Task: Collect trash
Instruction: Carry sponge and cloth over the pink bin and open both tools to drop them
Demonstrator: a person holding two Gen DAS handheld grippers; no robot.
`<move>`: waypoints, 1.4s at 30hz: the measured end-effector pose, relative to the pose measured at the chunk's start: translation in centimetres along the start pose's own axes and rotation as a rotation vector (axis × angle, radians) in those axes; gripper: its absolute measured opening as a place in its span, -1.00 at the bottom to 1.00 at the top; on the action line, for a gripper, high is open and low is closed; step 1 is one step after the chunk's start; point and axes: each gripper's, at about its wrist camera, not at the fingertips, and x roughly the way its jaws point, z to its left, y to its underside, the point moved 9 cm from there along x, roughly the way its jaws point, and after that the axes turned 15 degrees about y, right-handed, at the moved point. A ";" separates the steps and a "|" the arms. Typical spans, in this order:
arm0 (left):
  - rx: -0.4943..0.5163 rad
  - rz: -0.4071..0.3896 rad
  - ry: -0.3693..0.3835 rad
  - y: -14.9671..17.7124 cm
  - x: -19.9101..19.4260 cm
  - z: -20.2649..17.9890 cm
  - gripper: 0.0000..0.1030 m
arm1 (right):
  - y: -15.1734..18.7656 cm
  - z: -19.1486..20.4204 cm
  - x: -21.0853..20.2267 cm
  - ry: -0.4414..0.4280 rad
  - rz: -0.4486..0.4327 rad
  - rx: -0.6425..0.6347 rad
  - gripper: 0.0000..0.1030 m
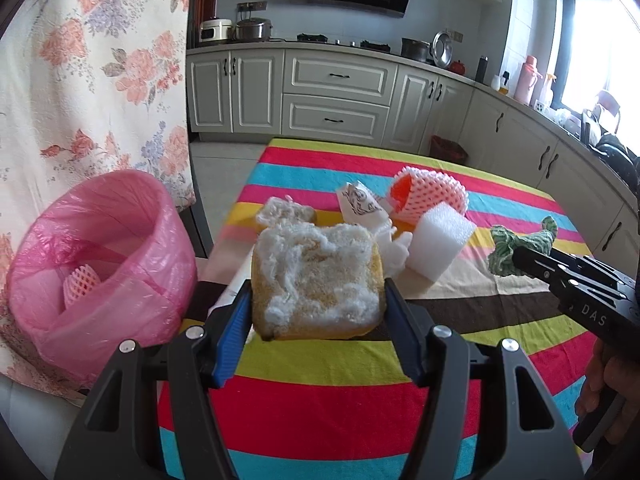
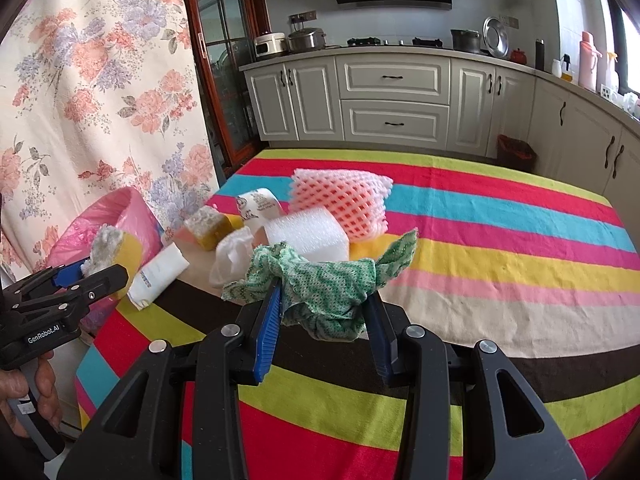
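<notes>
While your left tongs (image 1: 318, 312) clamp a worn yellow sponge with a frayed white top (image 1: 316, 284) above the striped tablecloth of the table (image 1: 340, 380), your right tongs (image 2: 322, 312) grip a crumpled green-and-white cloth (image 2: 324, 280) just over the table's dark band. Left of the table's near edge stands a bin lined with a pink plastic bag (image 1: 100, 248), a pink foam net sleeve (image 1: 80, 286) lying inside. Beyond the held sponge, a second yellow sponge (image 2: 210, 226), a white foam block (image 1: 440, 240), a printed white paper cup (image 1: 360, 204) on its side and a larger pink foam fruit net (image 1: 432, 192) cluster mid-table. Grey kitchen cabinets (image 1: 336, 92) line the far wall.
</notes>
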 end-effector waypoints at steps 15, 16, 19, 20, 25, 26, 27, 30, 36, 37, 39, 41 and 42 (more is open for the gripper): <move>-0.051 -0.115 -0.131 -2.2 -7.1 6.6 0.18 | -4.6 5.1 -3.0 -0.081 -0.087 -0.045 -0.25; -0.054 -0.124 -0.143 -2.5 -7.6 7.2 0.18 | -5.0 5.7 -3.2 -0.090 -0.091 -0.050 -0.25; -0.069 -0.154 -0.183 -3.2 -9.4 9.2 0.18 | -6.0 7.2 -3.5 -0.109 -0.105 -0.071 -0.24; -0.071 -0.162 -0.195 -3.5 -9.9 9.9 0.18 | -6.3 7.9 -3.7 -0.118 -0.110 -0.078 -0.24; -0.083 -0.207 -0.247 -5.1 -12.5 12.7 0.18 | -8.2 11.0 -4.1 -0.156 -0.135 -0.112 -0.24; -0.086 -0.214 -0.255 -5.3 -12.8 13.2 0.18 | -8.4 11.6 -4.2 -0.164 -0.138 -0.119 -0.24; -0.088 -0.219 -0.263 -5.6 -13.2 13.7 0.18 | -8.8 12.5 -4.2 -0.175 -0.142 -0.129 -0.24; -0.098 -0.227 -0.276 -6.1 -13.8 15.0 0.18 | -9.7 14.9 -4.4 -0.203 -0.151 -0.156 -0.24; -0.115 -0.233 -0.285 -6.4 -14.2 16.8 0.18 | -11.2 19.7 -4.3 -0.255 -0.162 -0.216 -0.24; -0.119 -0.233 -0.287 -6.4 -14.2 17.1 0.18 | -11.4 20.6 -4.2 -0.263 -0.162 -0.225 -0.24; -0.126 -0.236 -0.286 -6.6 -14.3 17.7 0.18 | -11.9 22.1 -4.1 -0.284 -0.162 -0.237 -0.24; -0.130 -0.237 -0.288 -6.9 -14.3 18.3 0.18 | -12.3 23.7 -3.8 -0.300 -0.159 -0.252 -0.24; -0.133 -0.238 -0.290 -7.0 -14.3 18.5 0.18 | -12.4 24.4 -3.6 -0.307 -0.156 -0.259 -0.24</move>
